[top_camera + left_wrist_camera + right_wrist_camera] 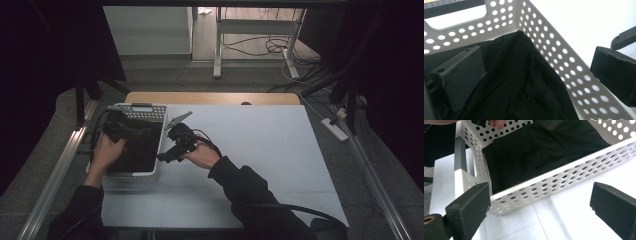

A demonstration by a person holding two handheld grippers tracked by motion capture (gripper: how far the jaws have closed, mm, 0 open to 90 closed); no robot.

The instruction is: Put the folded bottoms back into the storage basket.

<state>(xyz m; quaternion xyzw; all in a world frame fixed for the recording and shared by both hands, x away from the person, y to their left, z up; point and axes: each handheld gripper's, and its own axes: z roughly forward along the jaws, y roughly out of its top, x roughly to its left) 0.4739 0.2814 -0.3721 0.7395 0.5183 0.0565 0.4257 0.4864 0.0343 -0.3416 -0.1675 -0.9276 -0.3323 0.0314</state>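
Black cloth (pixel 524 82) lay inside white perforated basket (pixel 159 145) at table's (pixel 260 150) left side. Left gripper (pixel 120 127) hung over basket w/ jaws wide apart, nothing held. Right gripper (pixel 167 156) sat just outside basket's right wall, jaws apart too

White surface (pixel 260 150) carrying one perforated basket (pixel 161 111).

The surface is pale, crossed by faint seam lines, with a wooden strip showing along its far edge at twelve o'clock. The white basket sits directly on it toward nine o'clock, close to the left edge, its walls dotted with round holes and a grey handle at each short end. A black cloth (pixel 140 145) lies inside.
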